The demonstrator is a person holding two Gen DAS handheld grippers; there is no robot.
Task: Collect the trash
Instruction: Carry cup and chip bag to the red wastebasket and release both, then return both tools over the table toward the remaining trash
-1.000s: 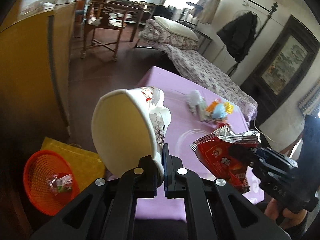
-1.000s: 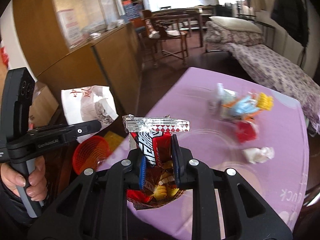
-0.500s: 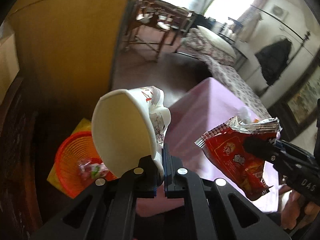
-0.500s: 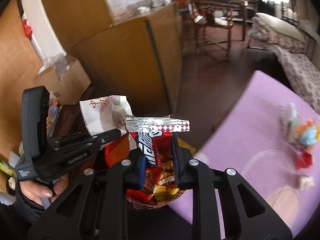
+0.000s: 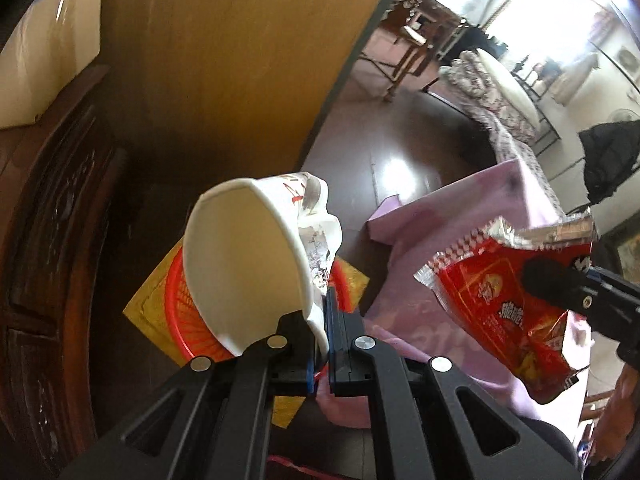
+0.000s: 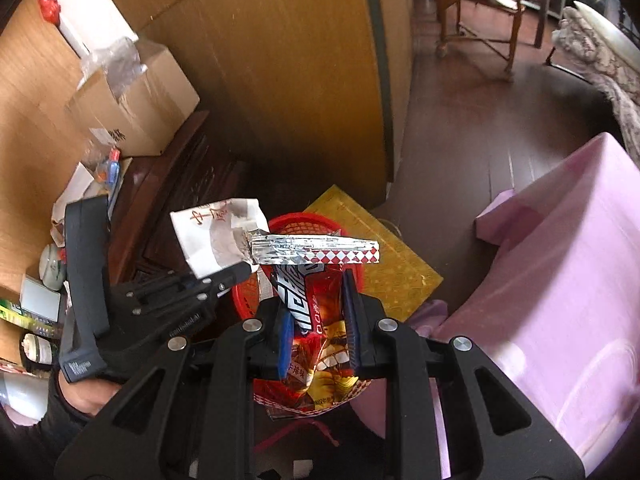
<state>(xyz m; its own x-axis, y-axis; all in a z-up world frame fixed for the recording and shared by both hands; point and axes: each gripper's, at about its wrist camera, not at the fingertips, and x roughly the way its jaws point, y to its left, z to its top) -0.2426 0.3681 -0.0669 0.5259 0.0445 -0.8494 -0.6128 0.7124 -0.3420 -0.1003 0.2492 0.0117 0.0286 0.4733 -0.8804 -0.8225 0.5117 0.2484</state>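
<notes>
At far left in the right wrist view, a cardboard box (image 6: 132,100) on a dark carved cabinet (image 6: 176,196), with clutter beside it too small to read. Next, the left gripper (image 6: 244,270), black, held in a person's hand (image 6: 86,394), jaws clamped tight on the crushed rim of a white paper cup (image 6: 218,236) printed with red brush-style characters and a grey ink drawing; characters not readable. Embossed lettering along the left gripper's body, blurred beyond reading. Just right of the cup and below it, a red mesh basket (image 6: 304,222) standing on a yellow mat (image 6: 384,248) on the dark floor, against a tall wooden panel (image 6: 280,80). Directly over the basket, the right gripper (image 6: 316,322), jaws narrow and pressed on a red snack bag (image 6: 320,308) with a silver crimped top edge, a red-and-white diamond strip, large white Chinese characters on a dark band and smaller print lower down, none clearly legible. At right, a table under a pink cloth (image 6: 560,280). In the left wrist view, the same order: cup (image 5: 248,256) pinched in the left gripper (image 5: 325,320) above the basket (image 5: 180,312), then the bag (image 5: 504,308), showing a round cartoon emblem and white characters, held by the right gripper (image 5: 560,284) beside the pink cloth (image 5: 472,208).
</notes>
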